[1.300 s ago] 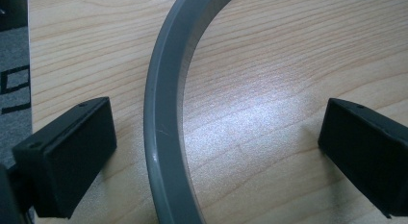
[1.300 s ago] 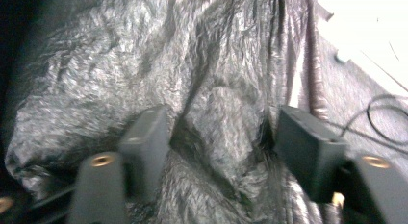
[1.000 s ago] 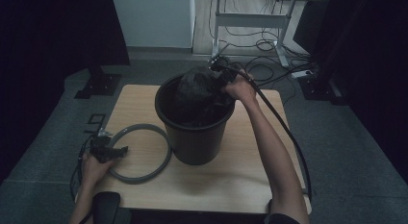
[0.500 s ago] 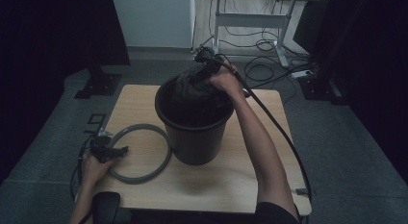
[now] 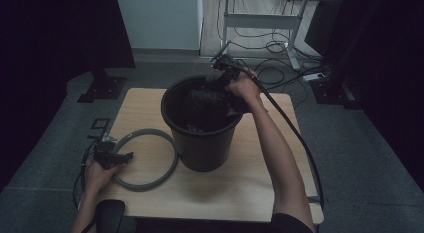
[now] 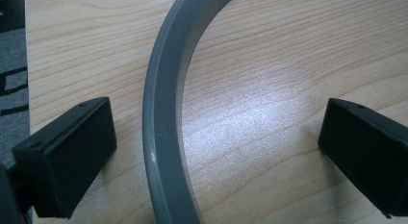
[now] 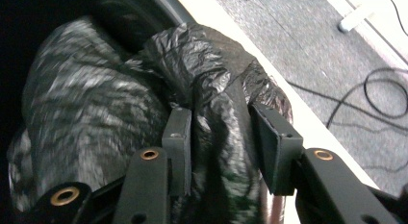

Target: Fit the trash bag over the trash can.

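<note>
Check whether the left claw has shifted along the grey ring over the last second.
No. In the high view the left claw sits at the same spot on the grey ring, near the table left edge, jaws open astride it.

A light wooden table [image 5: 235,178] stands on grey carpet [image 5: 360,143]. Behind the table, a white-legged desk [image 5: 265,18] stands by a pale wall panel [image 5: 157,20], with dark cables [image 5: 272,43] lying loose on the floor under it. Off the table's far left corner a black stand base [image 5: 102,88] rests on the carpet, a dark curtain [image 5: 55,38] hangs behind it, and a power strip [image 5: 315,76] lies off the table's far right corner.
</note>
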